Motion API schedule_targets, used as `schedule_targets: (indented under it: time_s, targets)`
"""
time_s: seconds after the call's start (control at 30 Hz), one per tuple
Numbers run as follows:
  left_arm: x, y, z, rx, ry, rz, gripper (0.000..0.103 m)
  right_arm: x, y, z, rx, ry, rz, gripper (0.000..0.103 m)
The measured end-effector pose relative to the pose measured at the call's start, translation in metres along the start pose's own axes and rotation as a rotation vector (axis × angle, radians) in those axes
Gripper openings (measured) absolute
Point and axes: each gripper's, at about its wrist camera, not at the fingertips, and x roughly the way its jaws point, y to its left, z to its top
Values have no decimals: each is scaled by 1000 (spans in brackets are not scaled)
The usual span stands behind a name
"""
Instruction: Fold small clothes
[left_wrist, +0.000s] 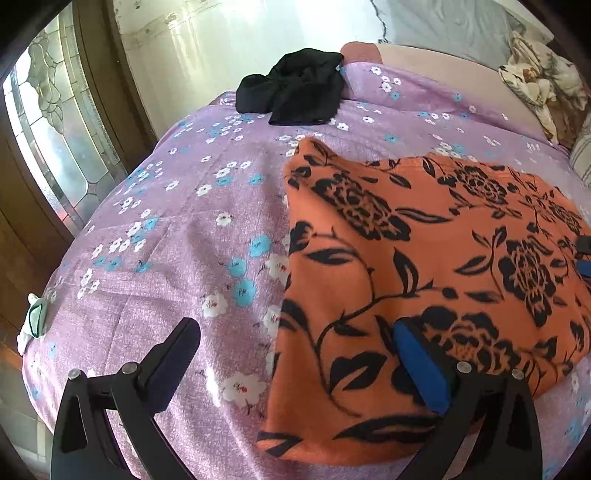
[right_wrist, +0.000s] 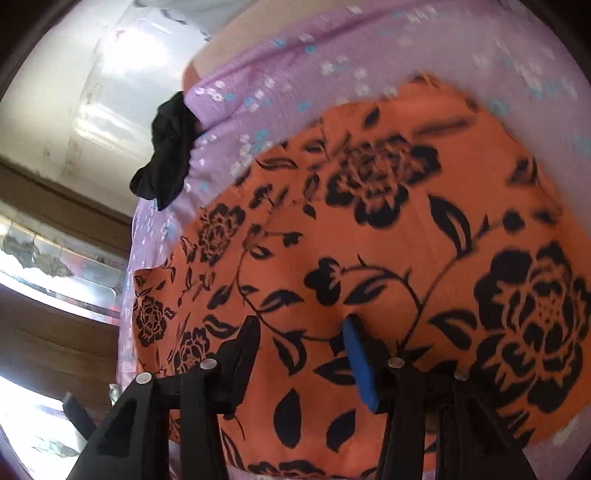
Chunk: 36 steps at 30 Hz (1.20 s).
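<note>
Now lining up both grippers on the orange floral garment (left_wrist: 424, 258), spread flat on the bed (left_wrist: 166, 229)

Left hand-held gripper (left_wrist: 295, 339) gapes at its 9 o'clock edge, empty; right hand-held gripper (right_wrist: 299, 328) hovers part-open over its middle, empty. Pinch one layer only, at matching corners. Right view blurred; garment's near hem hidden; black cloth (left_wrist: 295, 88) bunched at 12 o'clock

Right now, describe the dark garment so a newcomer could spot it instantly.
Start at the bed's purple floral sheet. Follow it to the far edge, beyond the flat orange cloth with black flowers. There lies the black garment, crumpled in a heap, plain and unpatterned.
</note>
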Motion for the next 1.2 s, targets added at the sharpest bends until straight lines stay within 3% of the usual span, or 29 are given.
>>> schedule_targets:
  time_s: [0.13, 0.27, 0.5, 0.87, 1.2]
  targets:
    - [-21, -21, 13, 4, -80, -45, 103, -26, -20, -2, 100, 1, 101, 56]
    - [-42, -68, 16, 120, -175, -62, 103, -65, -53, -10, 209, -48, 151, 62]
    - [-52, -120, 21, 206, -189, -123, 103, -110, -115, -39, 365, -69, 161, 65]
    - [-53, -123, 24, 168, -180, -151, 103, -75, -128, -39, 445, 3, 140, 65]
    - [-49, -98, 32, 80, -158, -172, 103, -49, -116, -17, 491, -110, 130, 69]
